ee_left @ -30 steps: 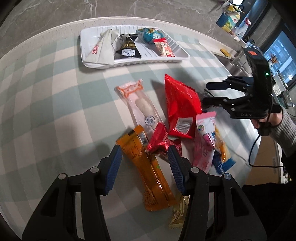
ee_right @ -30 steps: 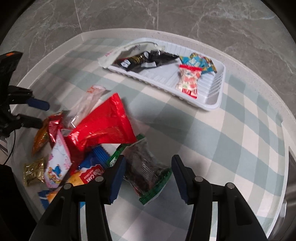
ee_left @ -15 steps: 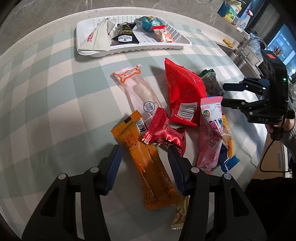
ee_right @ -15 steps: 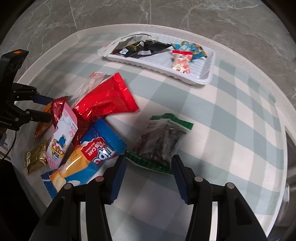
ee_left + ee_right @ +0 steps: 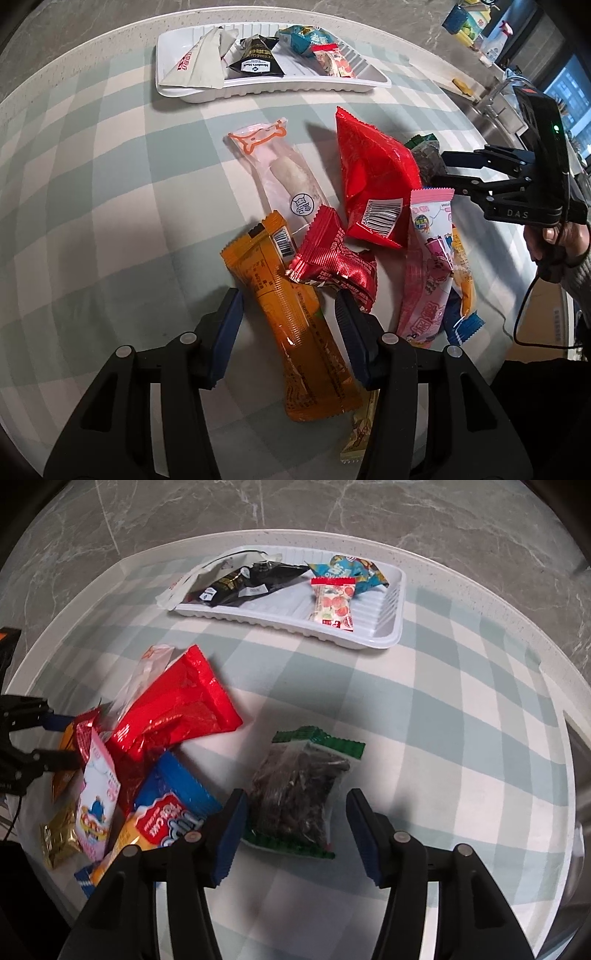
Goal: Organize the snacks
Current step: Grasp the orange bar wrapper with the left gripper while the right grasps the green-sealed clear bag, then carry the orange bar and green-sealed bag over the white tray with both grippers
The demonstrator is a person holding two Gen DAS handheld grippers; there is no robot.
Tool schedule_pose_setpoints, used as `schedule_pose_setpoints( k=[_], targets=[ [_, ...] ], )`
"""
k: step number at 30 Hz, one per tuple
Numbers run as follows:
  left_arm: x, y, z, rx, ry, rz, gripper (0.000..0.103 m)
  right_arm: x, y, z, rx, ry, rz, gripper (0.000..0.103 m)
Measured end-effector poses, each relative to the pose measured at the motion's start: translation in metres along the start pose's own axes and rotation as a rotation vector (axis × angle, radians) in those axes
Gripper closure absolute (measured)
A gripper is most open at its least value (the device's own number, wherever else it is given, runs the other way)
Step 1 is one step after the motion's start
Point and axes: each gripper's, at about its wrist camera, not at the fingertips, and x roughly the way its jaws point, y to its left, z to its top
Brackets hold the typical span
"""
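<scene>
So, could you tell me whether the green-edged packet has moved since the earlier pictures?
Yes: the green-edged packet slid right, out from under the red bag it touched.

Left gripper (image 5: 290, 325) low, jaws spread wide; right gripper (image 5: 295, 829) likewise wide apart, gripped in a bare hand (image 5: 554, 247).

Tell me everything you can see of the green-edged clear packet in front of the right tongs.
The green-edged clear plastic packet lies flat on the checked tablecloth, filled with dark, lumpy pieces. Both crimped ends are green. Its near end sits between the open right tongs, whose blue pads do not grip it. It lies apart from the blue-ended cake wrapper.
</scene>
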Motion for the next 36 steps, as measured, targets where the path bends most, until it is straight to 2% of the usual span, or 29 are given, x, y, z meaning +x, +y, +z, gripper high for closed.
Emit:
schedule_pose_setpoints(
  k=[10,17,20,26,27,31,33,36],
  targets=[
    [0.006,-0.015,0.0,0.069,-0.01,0.06,0.05,0.013,0.007,0.009,-0.014,0.031,-0.077,0.039],
    [0.011,-0.024,-0.005,0.141,-0.021,0.119,0.05,0.014,-0.002,0.008,0.045,0.028,-0.043,0.04],
    [0.012,-0.026,-0.006,0.163,-0.026,0.132,0.05,0.012,-0.004,0.009,0.056,0.023,-0.039,0.05],
    [0.013,-0.026,-0.008,0.187,-0.038,0.142,0.051,0.008,-0.012,0.008,0.108,0.008,-0.013,0.063],
    [0.012,-0.025,-0.009,0.186,-0.042,0.145,0.052,0.007,-0.014,0.007,0.121,0.006,-0.005,0.064],
    [0.006,-0.015,-0.009,0.151,-0.056,0.135,0.077,0.001,-0.019,0.0,0.167,-0.01,0.025,0.067],
    [0.003,-0.006,-0.008,0.113,-0.058,0.101,0.08,-0.002,-0.021,-0.003,0.194,-0.018,0.045,0.067],
    [-0.001,0.0,-0.009,0.096,-0.062,0.093,0.081,-0.006,-0.023,-0.008,0.224,-0.031,0.064,0.067]
  ],
)
